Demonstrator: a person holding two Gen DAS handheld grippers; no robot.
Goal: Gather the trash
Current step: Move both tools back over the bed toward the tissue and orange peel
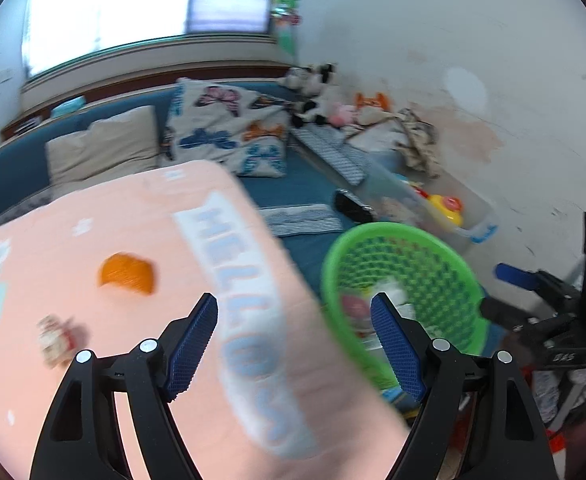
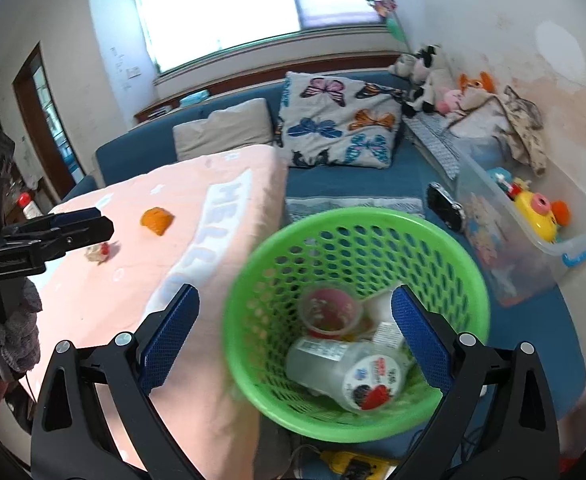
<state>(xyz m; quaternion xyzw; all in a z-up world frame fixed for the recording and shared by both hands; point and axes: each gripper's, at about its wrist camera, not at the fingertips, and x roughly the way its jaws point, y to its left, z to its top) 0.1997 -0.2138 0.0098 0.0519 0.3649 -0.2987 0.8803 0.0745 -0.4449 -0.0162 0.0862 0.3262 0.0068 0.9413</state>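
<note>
Both claws (image 1: 295, 310) (image 2: 295, 308) wide open, empty.

Ahead of me a butterfly pillow (image 2: 339, 122) leans beside a beige cushion (image 2: 223, 128) on the blue sofa (image 2: 353, 184). Stuffed toys (image 2: 429, 76) crowd the corner near a clear plastic bin (image 2: 533, 236) holding a yellow toy (image 2: 535, 216).

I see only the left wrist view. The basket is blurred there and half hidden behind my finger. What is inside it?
Observer: Two cups lie in the basket: a clear cup on its side with a strawberry lid, and a pink-rimmed cup behind it.
Operator: Is the right gripper holding something?
Observer: No. The right gripper is open, and the basket in front of it is not clamped.
Operator: Where are my tips relative to the wrapper?
Observer: From the side, the left gripper appears just over the wrapper. I cannot tell if they touch. The peel lies farther along.
</note>
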